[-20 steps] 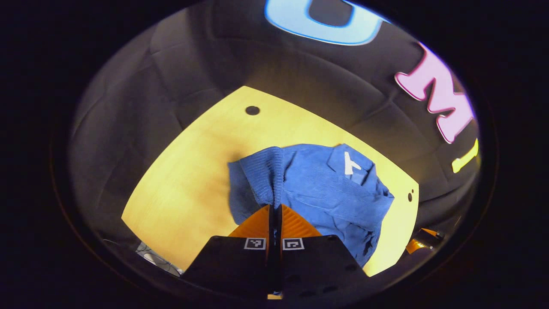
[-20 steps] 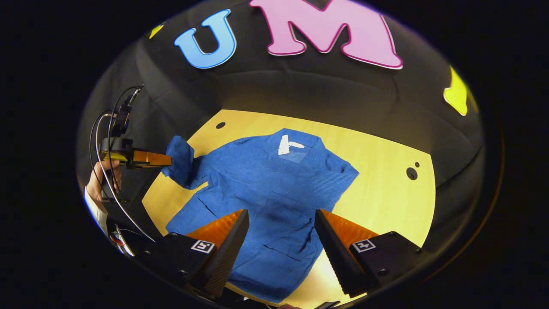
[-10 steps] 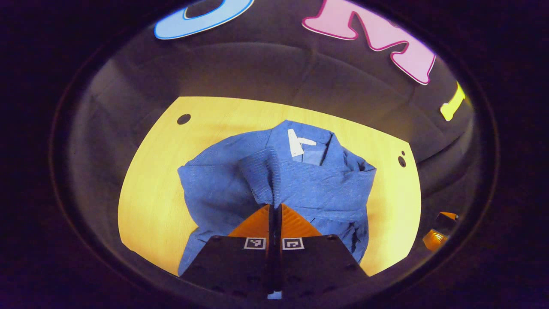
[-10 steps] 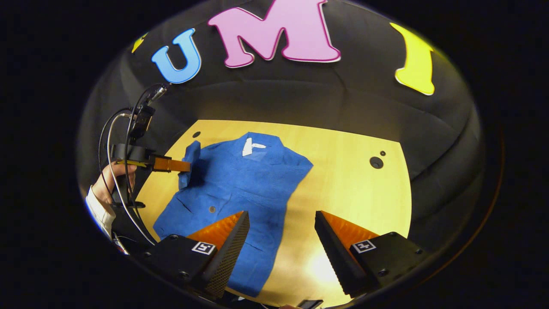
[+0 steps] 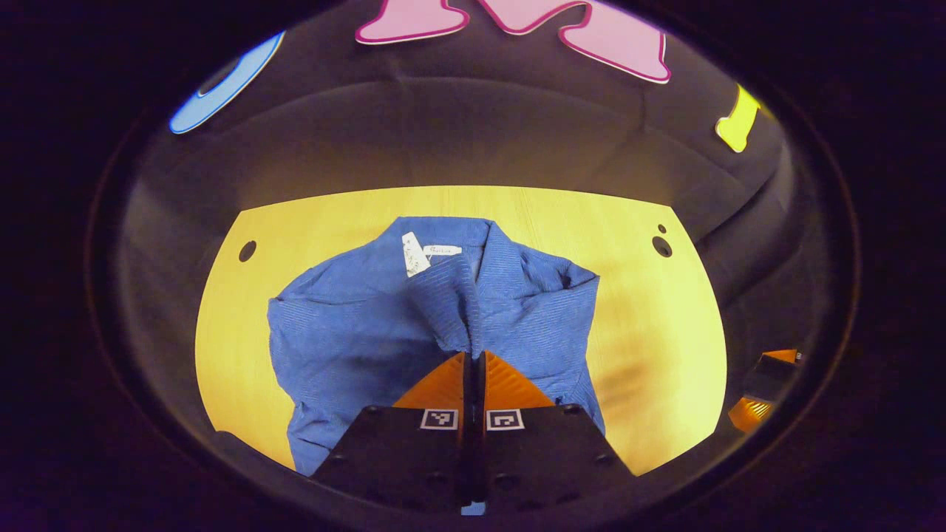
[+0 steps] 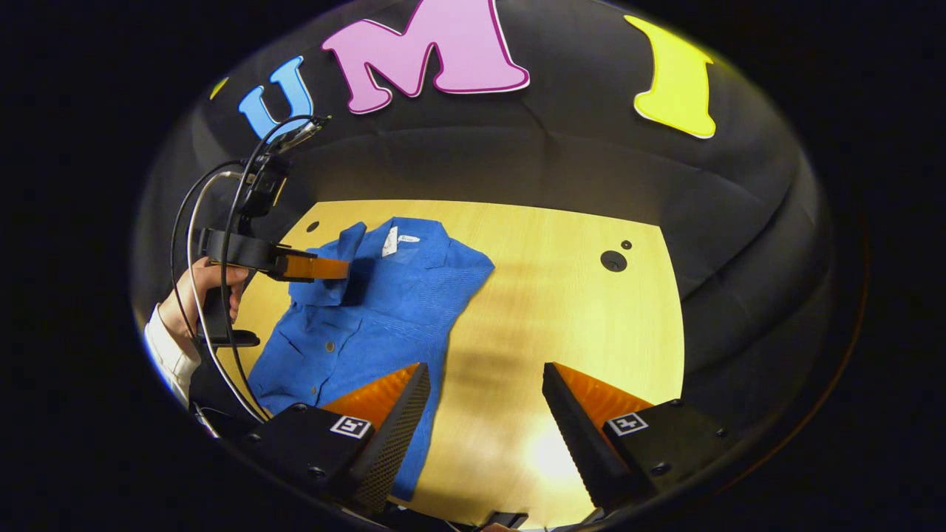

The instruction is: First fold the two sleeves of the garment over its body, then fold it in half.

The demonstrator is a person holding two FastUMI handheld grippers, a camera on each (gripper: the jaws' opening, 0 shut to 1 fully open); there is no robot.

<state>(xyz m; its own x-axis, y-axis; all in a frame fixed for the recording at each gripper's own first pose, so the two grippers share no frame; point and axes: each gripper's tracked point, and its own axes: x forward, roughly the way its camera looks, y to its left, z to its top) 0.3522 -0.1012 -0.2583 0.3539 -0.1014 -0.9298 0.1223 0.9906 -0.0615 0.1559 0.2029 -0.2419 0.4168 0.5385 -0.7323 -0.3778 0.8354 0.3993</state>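
Observation:
A blue short-sleeved shirt (image 5: 355, 332) lies on the yellow wooden table (image 5: 665, 325), collar and white label (image 5: 411, 253) at the far side. My left gripper (image 5: 473, 353) is shut on the shirt's sleeve (image 5: 451, 303), holding it raised over the shirt's body. In the right gripper view the same shirt (image 6: 384, 303) lies at the left of the table, and the left gripper (image 6: 344, 267) holds the sleeve (image 6: 350, 247) up above it, gripped by a hand (image 6: 203, 284). My right gripper (image 6: 484, 391) hangs open over bare table to the right of the shirt, nothing between its fingers.
The table has round holes near its far corners (image 5: 247, 250) (image 5: 661, 246) (image 6: 613, 260). Black padded booth wall surrounds the table (image 6: 562, 332). Cables (image 6: 222, 222) loop from the left gripper's handle. Bare tabletop stretches to the right of the shirt.
My left gripper has carried the sleeve inward from the shirt's side to above its body. My right gripper has swung rightward, off the shirt to over bare table, still open.

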